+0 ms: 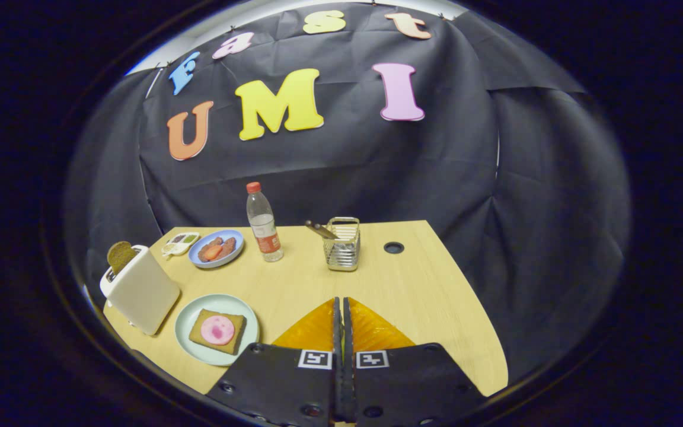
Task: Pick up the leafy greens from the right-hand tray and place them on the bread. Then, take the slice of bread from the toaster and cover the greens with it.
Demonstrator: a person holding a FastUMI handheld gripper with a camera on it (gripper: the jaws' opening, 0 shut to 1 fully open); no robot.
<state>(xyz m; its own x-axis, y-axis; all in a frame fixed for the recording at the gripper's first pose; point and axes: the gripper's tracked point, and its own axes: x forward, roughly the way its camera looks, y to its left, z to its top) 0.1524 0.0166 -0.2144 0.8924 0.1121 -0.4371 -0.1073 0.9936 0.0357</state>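
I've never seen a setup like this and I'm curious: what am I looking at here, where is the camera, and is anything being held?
The camera rides on a hand-held two-finger gripper and looks forward along its fingers, which are closed together with nothing between them. Ahead lies a wooden table. Left of the fingers is a plate with bread topped by a pink slice. Beside it stands a toaster with a bread slice sticking up. Farther back are a small tray, a blue plate of food, a water bottle and a wire holder.
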